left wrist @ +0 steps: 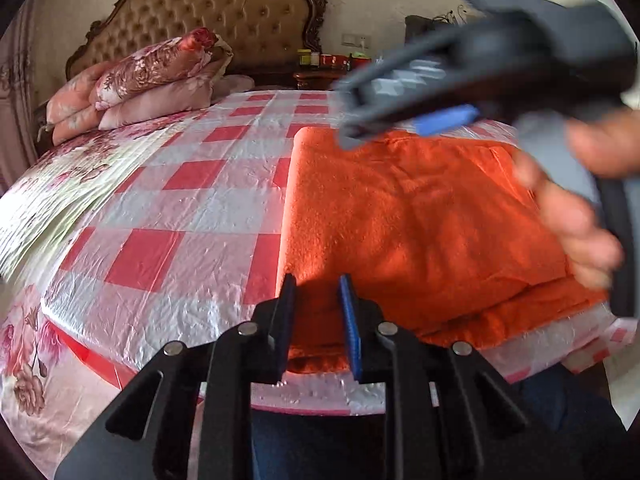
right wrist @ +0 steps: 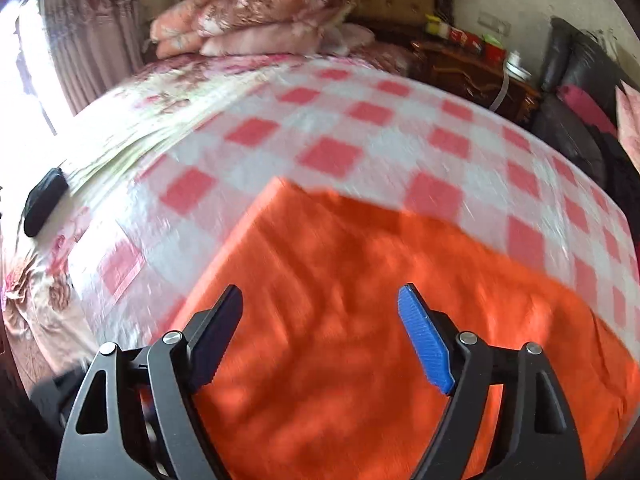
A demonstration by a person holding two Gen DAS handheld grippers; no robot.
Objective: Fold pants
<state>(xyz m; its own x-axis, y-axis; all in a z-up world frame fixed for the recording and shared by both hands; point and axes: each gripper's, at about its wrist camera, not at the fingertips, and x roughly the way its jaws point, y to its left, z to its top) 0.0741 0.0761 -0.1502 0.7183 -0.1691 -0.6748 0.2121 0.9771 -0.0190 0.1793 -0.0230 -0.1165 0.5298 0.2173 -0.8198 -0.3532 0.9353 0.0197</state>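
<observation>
The orange fleece pants [left wrist: 400,220] lie folded into a thick rectangle on the red-and-white checked plastic sheet [left wrist: 180,208]. My left gripper [left wrist: 318,280] sits at the near left corner of the stack, its jaws narrow and pinching a fold of the orange fabric. My right gripper [left wrist: 346,118], blurred and held by a hand [left wrist: 580,220], hovers over the far right part of the pants. In the right wrist view that gripper [right wrist: 320,292] stands wide open just above the pants [right wrist: 340,360], with nothing pinched between its fingers.
The sheet [right wrist: 320,128] covers a floral bedspread [left wrist: 24,360]. Stacked quilts and pillows [left wrist: 152,76] lie by the tufted headboard [left wrist: 224,12]. A wooden nightstand [right wrist: 472,72] and a dark sofa [right wrist: 572,92] stand on the right. A black object [right wrist: 44,204] lies at the bed's left edge.
</observation>
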